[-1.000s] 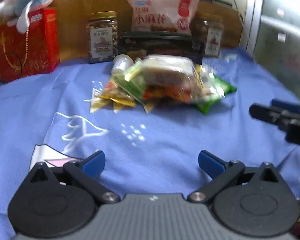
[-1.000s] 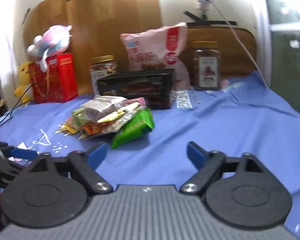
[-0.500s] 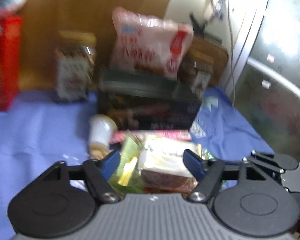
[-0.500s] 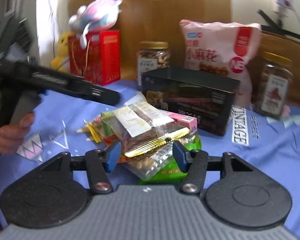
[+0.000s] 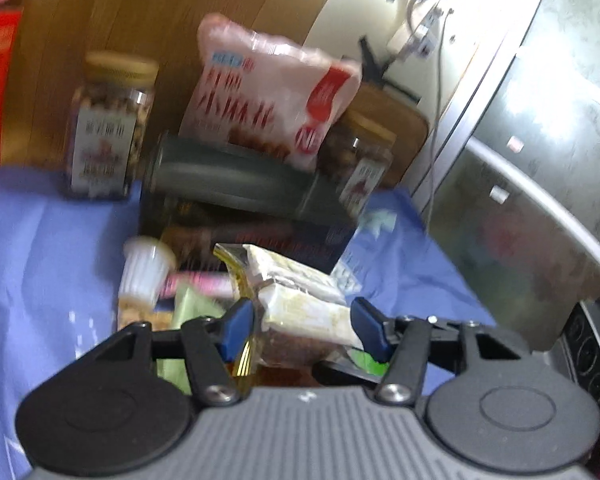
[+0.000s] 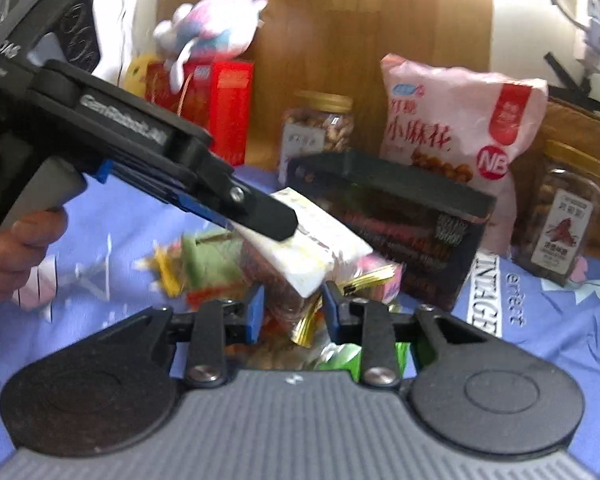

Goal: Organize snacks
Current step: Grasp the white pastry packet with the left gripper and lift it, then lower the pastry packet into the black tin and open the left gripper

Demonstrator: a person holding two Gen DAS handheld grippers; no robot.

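Snack heap on blue cloth [image 6: 540, 312], 6 o'clock of the black box [image 6: 392, 216]; both tongs closing in.

Top item: one clear-wrapped snack packet [image 5: 300, 312], judged light, soft, slippery; take by its sealed edge. Left tongs [image 5: 306, 326] apart around it, contact unclear; right tongs [image 6: 292, 308] narrowly apart, grip untellable. Count: two jars [image 6: 320, 128] [image 6: 564, 216], one pink bag [image 6: 452, 120], one white cup [image 5: 148, 268].

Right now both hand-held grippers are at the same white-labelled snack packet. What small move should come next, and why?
Probably close the right hand-held gripper on the white-labelled packet before lifting. Its fingers flank the packet's lower corner with a small gap. The left hand-held gripper flanks the same packet, also open, so neither appears to hold it firmly yet.
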